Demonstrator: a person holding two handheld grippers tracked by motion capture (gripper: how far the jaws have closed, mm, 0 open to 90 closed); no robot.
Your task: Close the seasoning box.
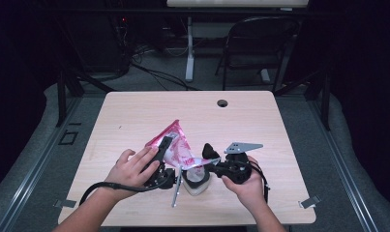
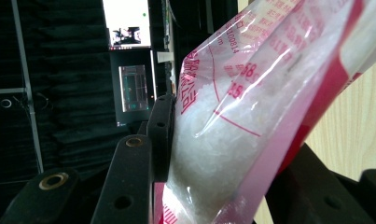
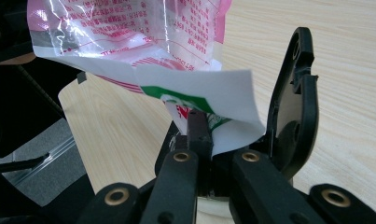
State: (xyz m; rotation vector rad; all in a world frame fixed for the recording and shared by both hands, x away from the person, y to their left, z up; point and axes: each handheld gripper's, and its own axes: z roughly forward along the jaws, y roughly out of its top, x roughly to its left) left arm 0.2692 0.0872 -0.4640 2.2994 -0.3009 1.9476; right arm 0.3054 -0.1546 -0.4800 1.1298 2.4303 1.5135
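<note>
While the pink bag [image 1: 174, 145] hangs over the near edge of the wooden surface [image 1: 134, 116], the left gripper [image 1: 162, 147] has its jaws closed on it. The right gripper [image 1: 208, 162] pinches the bag's corner. A dark chair [image 1: 258, 43] stands behind.

A pink-and-clear plastic bag [image 1: 175, 145] of white grains, printed in red, hangs tilted above the desk [image 1: 134, 116]; its white corner is pinched; a white cup [image 1: 196, 181] stands below.
</note>
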